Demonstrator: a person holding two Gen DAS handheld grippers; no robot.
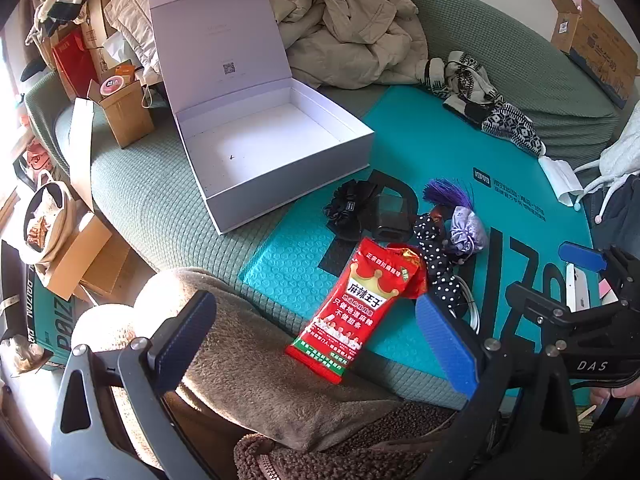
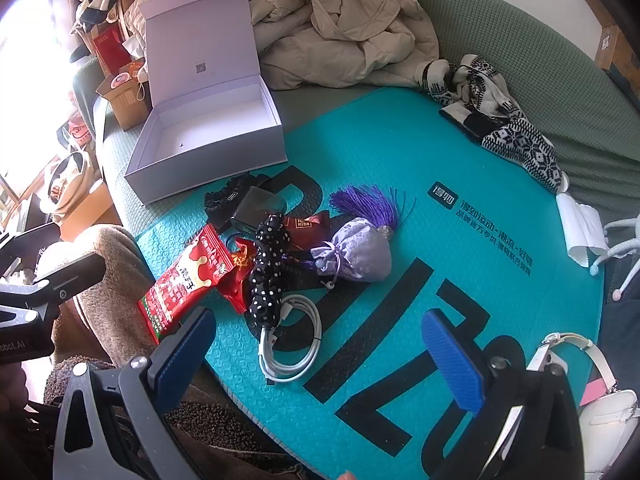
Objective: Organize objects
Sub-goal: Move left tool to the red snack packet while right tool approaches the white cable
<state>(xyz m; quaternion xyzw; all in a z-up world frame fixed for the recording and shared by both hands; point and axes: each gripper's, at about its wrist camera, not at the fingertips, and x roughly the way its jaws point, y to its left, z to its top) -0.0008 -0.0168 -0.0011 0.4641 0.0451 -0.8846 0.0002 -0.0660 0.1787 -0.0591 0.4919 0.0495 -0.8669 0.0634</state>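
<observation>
An open white box (image 1: 272, 140) (image 2: 208, 136) stands empty on the green bed cover. Small items lie in a cluster on a teal bubble mailer (image 2: 440, 152): a red snack packet (image 1: 352, 308) (image 2: 184, 280), black scrunchie (image 1: 348, 210), black charger (image 2: 256, 208), polka-dot scrunchie (image 2: 268, 272), purple tasselled sachet (image 2: 360, 252) and coiled white cable (image 2: 288, 340). My left gripper (image 1: 318, 344) hangs open above the near end of the red packet without touching it. My right gripper (image 2: 320, 356) is open over the cable, with nothing between its pads.
A beige coat pile (image 1: 352, 28) and patterned knitwear (image 2: 500, 120) lie at the back. Cardboard boxes (image 1: 124, 116) crowd the left edge. A brown fleece blanket (image 1: 256, 360) lies under the left gripper. A white bag (image 2: 608, 408) and a tissue (image 2: 580, 224) lie at the right.
</observation>
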